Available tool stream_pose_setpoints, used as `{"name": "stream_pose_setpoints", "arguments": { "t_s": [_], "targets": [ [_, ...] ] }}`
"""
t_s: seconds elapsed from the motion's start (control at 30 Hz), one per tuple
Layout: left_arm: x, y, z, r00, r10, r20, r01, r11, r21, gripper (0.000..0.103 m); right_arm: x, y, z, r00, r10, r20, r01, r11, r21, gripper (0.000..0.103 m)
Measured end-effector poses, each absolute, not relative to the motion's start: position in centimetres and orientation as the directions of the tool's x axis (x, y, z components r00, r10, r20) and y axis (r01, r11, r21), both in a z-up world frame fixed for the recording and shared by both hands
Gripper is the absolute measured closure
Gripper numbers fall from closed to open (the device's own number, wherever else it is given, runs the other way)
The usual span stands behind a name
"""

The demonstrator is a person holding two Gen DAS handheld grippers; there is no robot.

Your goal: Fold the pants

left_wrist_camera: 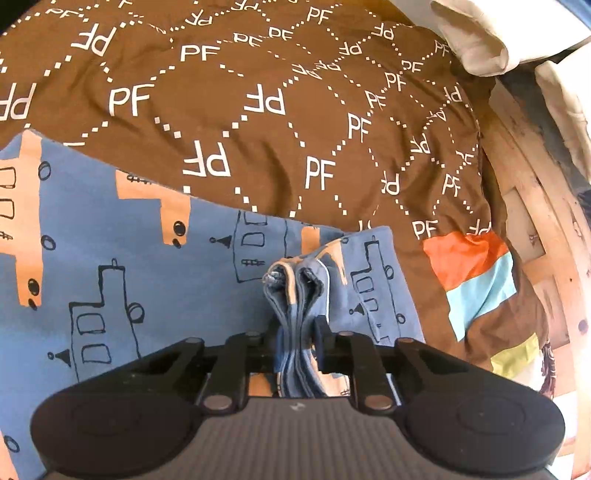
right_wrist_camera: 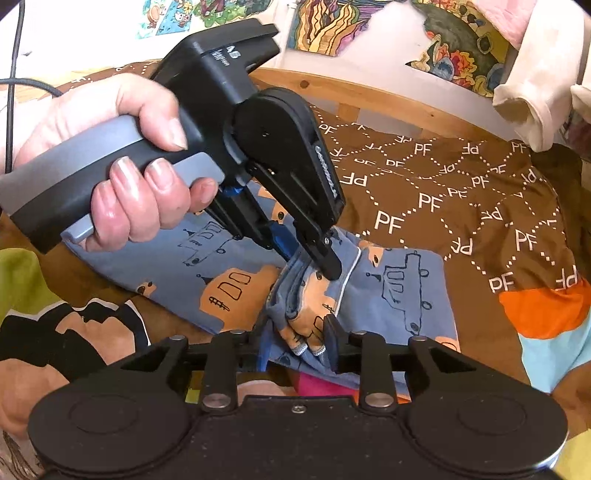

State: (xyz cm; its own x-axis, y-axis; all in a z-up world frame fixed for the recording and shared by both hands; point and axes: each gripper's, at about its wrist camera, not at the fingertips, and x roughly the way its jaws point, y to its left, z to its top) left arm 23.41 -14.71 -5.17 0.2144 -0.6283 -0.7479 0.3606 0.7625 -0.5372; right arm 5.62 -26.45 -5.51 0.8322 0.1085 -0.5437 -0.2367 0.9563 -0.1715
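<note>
The pants [left_wrist_camera: 110,258] are blue with orange and outlined boat prints and lie on a brown "PF" bedspread [left_wrist_camera: 258,110]. In the left wrist view my left gripper [left_wrist_camera: 297,332] is shut on a bunched stack of the pants' edges. In the right wrist view the pants [right_wrist_camera: 399,295] lie partly folded. My right gripper [right_wrist_camera: 295,347] is shut on a gathered edge near the ribbed cuffs. The left gripper [right_wrist_camera: 321,258], held by a hand, pinches the same bunch just above it.
A wooden bed frame [left_wrist_camera: 535,221] runs along the right side and the far side [right_wrist_camera: 369,99]. A cream cloth [left_wrist_camera: 472,33] hangs over it. Orange and light-blue patches [left_wrist_camera: 476,280] mark the bedspread's corner. Colourful pictures [right_wrist_camera: 454,48] hang on the wall.
</note>
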Motion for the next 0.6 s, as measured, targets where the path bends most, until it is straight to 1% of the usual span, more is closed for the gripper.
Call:
{"name": "stream_pose_setpoints", "arguments": {
  "t_s": [0.13, 0.2, 0.37, 0.6],
  "targets": [
    [23.0, -14.5, -4.9, 0.237, -0.631, -0.738, 0.357, 0.764, -0.538, 0.092, 5.6, -26.3, -5.4, 0.838, 0.11, -0.534, -0.242, 0.953, -0.184, 0.083],
    [22.9, -14.2, -4.8, 0.242, -0.631, -0.737, 0.352, 0.765, -0.539, 0.092, 5.5, -26.3, -5.3, 0.839, 0.11, -0.532, -0.248, 0.949, -0.194, 0.086],
    [22.9, -13.1, -4.1, 0.254, -0.619, -0.743, 0.363, 0.773, -0.52, 0.093, 5.4, -25.8, -4.8, 0.837, 0.131, -0.53, -0.266, 0.946, -0.185, 0.088],
    [22.9, -9.8, -3.5, 0.287, -0.589, -0.755, 0.356, 0.798, -0.487, 0.093, 5.5, -23.4, -4.1, 0.824, 0.211, -0.526, -0.348, 0.921, -0.176, 0.088]
  ]
}}
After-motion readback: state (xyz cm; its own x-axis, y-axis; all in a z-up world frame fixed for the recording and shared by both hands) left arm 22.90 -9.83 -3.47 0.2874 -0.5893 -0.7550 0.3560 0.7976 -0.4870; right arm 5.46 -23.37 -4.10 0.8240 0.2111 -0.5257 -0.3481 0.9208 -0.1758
